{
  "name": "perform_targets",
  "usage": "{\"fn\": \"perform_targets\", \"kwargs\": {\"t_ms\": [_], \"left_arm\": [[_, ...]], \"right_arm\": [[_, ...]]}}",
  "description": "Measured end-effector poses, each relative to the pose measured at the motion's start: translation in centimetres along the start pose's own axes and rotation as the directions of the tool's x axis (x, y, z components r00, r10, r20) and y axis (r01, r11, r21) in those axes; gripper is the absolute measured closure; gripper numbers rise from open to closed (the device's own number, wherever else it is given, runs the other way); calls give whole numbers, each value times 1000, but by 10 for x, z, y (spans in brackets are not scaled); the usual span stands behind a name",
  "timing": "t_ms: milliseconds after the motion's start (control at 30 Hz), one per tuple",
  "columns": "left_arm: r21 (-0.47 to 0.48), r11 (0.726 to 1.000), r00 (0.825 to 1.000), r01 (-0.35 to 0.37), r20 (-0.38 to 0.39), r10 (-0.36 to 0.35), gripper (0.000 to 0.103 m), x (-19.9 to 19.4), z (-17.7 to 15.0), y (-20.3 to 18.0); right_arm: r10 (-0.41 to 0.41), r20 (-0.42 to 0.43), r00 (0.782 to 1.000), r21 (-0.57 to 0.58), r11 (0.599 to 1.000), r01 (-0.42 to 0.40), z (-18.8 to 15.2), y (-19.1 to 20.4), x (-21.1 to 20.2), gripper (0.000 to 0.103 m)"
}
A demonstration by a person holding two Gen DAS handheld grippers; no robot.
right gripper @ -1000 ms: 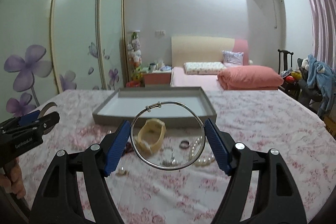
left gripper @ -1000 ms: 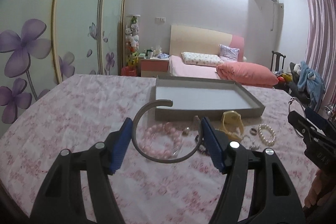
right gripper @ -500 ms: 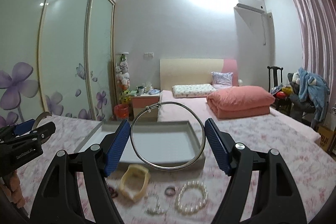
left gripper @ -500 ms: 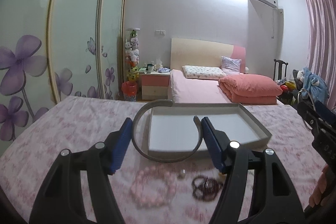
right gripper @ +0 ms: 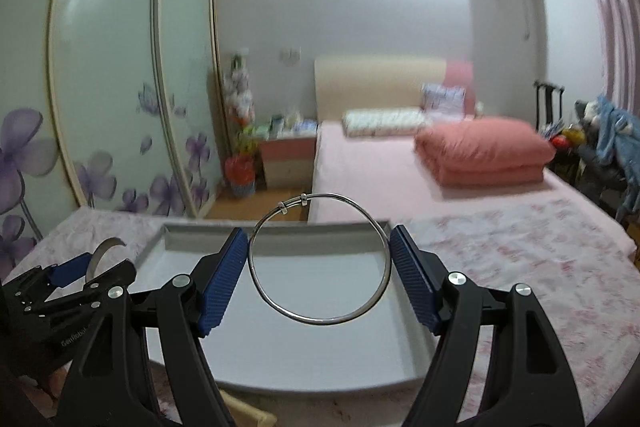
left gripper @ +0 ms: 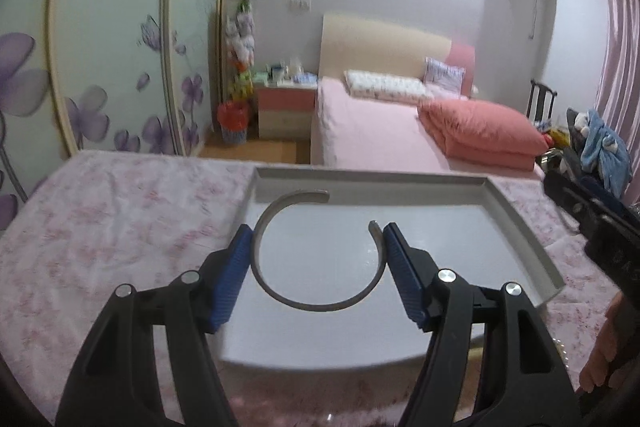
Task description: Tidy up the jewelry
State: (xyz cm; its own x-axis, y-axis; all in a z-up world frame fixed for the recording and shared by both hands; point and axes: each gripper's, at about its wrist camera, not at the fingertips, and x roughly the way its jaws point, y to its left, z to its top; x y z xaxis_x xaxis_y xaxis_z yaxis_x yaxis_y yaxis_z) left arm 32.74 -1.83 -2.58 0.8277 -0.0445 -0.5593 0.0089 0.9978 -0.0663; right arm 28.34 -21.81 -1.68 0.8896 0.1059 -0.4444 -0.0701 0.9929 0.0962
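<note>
we see the floral tablecloth [left gripper: 120, 227] spread under and to both sides of our claws, its near edge cut off by the frame. ahead of both claws sits the grey tray [left gripper: 520, 227], a shallow rectangle with its long axis running left to right; its near rim is hidden behind our fingers in both views.

our left claw [left gripper: 318, 267] is clenched on the open cuff bangle [left gripper: 316, 303], blue pads pressing its left and right sides. the cuff hangs over the tray floor, its gap turned up and away from us, toward the tray's far wall.

our right claw [right gripper: 318, 267] is clenched on the thin silver bangle [right gripper: 320, 319], a closed hoop standing roughly upright between the pads, its small clasp beads at the top left, over the tray's far rim.

in the right wrist view the left claw shows at the lower left, with white lettering on its black body that reads roughly "genrobot", the end cut off. in the left wrist view the right claw shows at the right edge, with pale characters too blurred to read, and fingertips of the hand [left gripper: 604, 355] holding it.

at the bottom of the right wrist view, a yellowish piece [right gripper: 248, 415] pokes out below the tray, mostly hidden; we cannot tell what it is.
</note>
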Motion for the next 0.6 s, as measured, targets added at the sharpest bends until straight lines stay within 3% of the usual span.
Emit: {"fn": "perform_targets", "kwargs": {"t_ms": [133,300,433,500,600], "left_arm": [[8,1000,996,20,-89,-19,38,33,0,-2],[-2,999,982,43,-184,-42,38,63,-7,0],[-13,998,975,53,-217,-55,38,71,-10,-2],[-23,998,972,59,-228,-63,38,73,-10,0],[-44,997,969,63,-236,-71,38,71,-8,6]], "right_arm": [[36,-175,984,19,999,-33,-11,2,39,30],[35,-315,949,40,999,-24,-23,0,69,30],[44,-359,932,54,998,-26,-24,-3,76,29],[45,-351,935,62,998,-25,-24,-8,72,22],[45,-323,945,79,997,-20,-20,-12,58,21]]}}
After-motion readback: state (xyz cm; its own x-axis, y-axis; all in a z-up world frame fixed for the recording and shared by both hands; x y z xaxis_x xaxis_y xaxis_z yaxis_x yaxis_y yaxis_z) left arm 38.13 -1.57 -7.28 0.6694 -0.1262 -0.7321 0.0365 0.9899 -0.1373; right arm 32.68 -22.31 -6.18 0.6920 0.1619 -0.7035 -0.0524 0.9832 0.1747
